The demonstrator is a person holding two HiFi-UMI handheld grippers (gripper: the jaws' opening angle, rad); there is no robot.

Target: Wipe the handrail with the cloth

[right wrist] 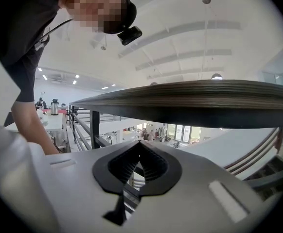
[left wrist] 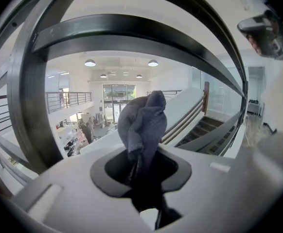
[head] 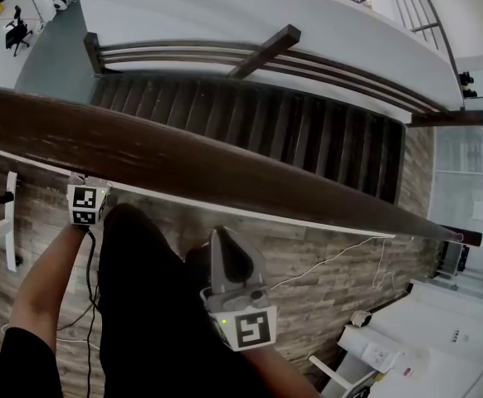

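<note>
The dark wooden handrail (head: 183,160) crosses the head view from upper left to lower right. My left gripper (left wrist: 141,155) is shut on a blue-grey cloth (left wrist: 144,123) that bunches up above the jaws. In the head view only its marker cube (head: 86,204) shows, right at the rail's near edge, with the jaws hidden under the rail. My right gripper (head: 223,234) sits just short of the rail, lower and to the right. Its jaws are shut with nothing between them (right wrist: 140,143), and the handrail's underside (right wrist: 204,101) is close above them.
A staircase (head: 250,127) drops away beyond the rail, with a white curved wall (head: 250,15) behind it. Black railing bars (left wrist: 132,28) arch close over the left gripper. Wood floor (head: 333,276) with loose cables lies below. White furniture (head: 407,347) stands at lower right.
</note>
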